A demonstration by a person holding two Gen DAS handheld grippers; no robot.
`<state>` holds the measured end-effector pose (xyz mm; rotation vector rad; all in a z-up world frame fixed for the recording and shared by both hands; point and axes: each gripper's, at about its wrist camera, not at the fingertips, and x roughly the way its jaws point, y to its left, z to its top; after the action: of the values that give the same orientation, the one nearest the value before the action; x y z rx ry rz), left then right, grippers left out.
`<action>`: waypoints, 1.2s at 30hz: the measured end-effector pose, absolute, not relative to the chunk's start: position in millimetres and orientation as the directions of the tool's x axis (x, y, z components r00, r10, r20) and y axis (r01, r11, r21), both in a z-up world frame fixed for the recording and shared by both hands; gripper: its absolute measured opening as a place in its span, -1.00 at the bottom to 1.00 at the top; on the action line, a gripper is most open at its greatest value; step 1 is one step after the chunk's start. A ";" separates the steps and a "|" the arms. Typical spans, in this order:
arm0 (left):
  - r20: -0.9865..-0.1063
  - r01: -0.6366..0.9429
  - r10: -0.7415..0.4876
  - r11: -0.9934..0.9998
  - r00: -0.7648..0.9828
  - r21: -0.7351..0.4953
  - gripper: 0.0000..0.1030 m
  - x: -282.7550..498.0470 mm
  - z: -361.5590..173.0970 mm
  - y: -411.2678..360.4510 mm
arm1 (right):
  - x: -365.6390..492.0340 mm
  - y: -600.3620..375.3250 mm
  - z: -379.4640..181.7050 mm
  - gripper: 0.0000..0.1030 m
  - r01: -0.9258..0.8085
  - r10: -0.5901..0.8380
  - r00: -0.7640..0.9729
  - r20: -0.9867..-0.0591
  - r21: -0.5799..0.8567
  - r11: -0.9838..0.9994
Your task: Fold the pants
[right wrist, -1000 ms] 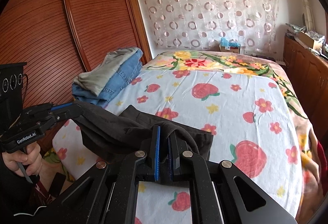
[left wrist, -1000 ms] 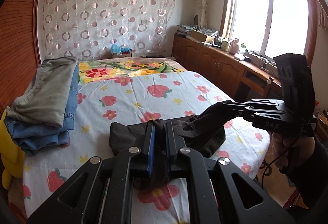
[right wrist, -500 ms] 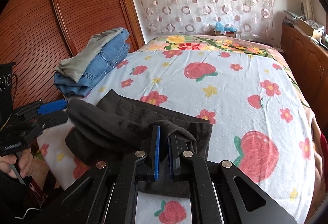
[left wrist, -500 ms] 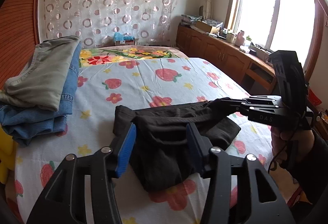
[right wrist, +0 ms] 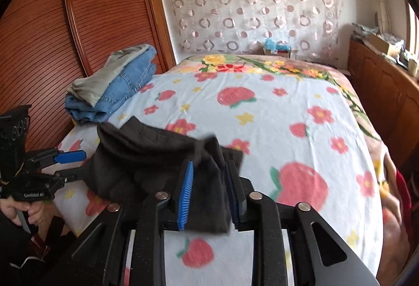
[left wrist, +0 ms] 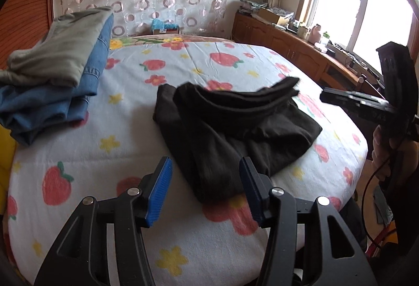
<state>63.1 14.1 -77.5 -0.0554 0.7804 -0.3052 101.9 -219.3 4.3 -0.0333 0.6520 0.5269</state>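
Note:
Dark brown pants (left wrist: 230, 128) lie folded in a loose heap on the strawberry-print bedspread (left wrist: 183, 68), near the bed's front edge. My left gripper (left wrist: 205, 189) is open and empty just short of the pants' near end. In the right wrist view my right gripper (right wrist: 209, 191) is open, with the pants' cloth (right wrist: 157, 155) slack between its blue pads (right wrist: 186, 194). The left gripper (right wrist: 73, 163) also shows at the left of that view, open beside the pants. The right gripper (left wrist: 327, 97) shows at the right of the left wrist view, just clear of the pants' raised edge.
A stack of folded jeans and grey-green trousers (left wrist: 57, 76) sits on the bed's left side, also in the right wrist view (right wrist: 115, 84). A wooden wardrobe (right wrist: 52, 37) stands on the left, low cabinets (left wrist: 301, 50) under the window on the right, a curtain (right wrist: 256, 3) behind.
Both grippers opened and let go of the pants, the left first, then the right. The pants dropped onto the bed. Both grippers have drawn back a little.

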 end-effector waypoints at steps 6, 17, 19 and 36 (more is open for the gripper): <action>-0.695 0.274 -0.311 0.947 0.648 -0.168 -0.39 65.8 -83.5 7.4 | 107.5 -225.8 -21.7 -0.45 -0.471 0.459 0.597 -0.657 0.176 0.865; -0.703 0.275 -0.301 0.949 0.644 -0.154 -0.85 71.1 -86.9 5.4 | 111.7 -216.5 -27.0 -0.86 -0.520 0.503 0.539 -0.676 0.203 0.830; -0.701 0.281 -0.312 0.946 0.642 -0.163 -0.86 69.2 -84.8 6.9 | 109.1 -216.8 -26.2 -0.89 -0.525 0.508 0.537 -0.674 0.203 0.826; -0.706 0.281 -0.315 0.945 0.634 -0.170 -0.63 30.6 -71.2 14.7 | 56.1 -232.2 -6.5 -0.85 -0.556 0.532 0.548 -0.645 0.194 0.808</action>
<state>30.6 14.7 -71.2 -0.0453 0.8155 -0.3407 56.2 -232.2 -6.5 -0.0347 0.7524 0.6446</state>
